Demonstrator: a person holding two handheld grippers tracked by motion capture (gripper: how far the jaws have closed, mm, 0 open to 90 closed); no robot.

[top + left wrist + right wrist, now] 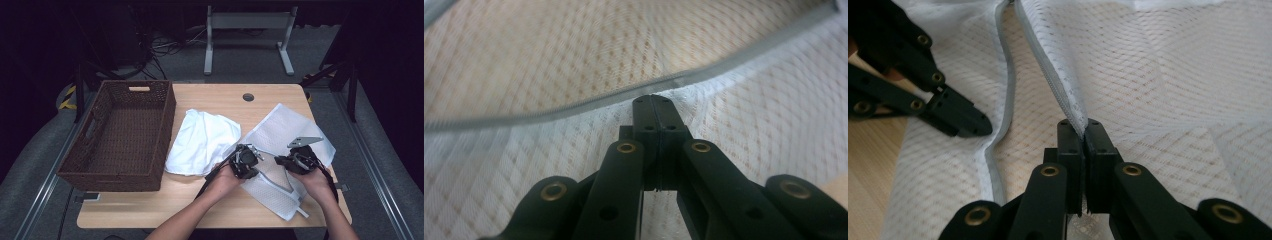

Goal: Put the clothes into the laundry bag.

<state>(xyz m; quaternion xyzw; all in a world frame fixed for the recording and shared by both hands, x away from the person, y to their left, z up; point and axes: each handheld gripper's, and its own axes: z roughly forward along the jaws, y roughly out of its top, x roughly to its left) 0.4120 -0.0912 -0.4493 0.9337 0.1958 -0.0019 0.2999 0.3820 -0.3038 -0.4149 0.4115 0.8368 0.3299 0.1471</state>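
Observation:
A white mesh bag (286, 125) lies on the right half of the wooden table (210, 95), its zipped mouth toward me. My left gripper (248, 160) is shut, its tips (653, 100) pinching the grey-trimmed edge (574, 107) of the bag's mouth. My right gripper (296, 161) is shut on the opposite zipper edge (1053, 75), with the mesh (1173, 65) rising from between its tips (1080, 125). The two edges stand a little apart. In the right gripper view the left gripper (973, 125) sits at the left, on the other edge. A crumpled white cloth (202, 140) lies left of the bag.
A dark woven basket (135, 86) with cut-out handles stands at the table's left, right beside the white cloth. A round cable hole (248, 97) is near the far edge. Beyond the table stand a white frame (247, 22) and cables on the floor.

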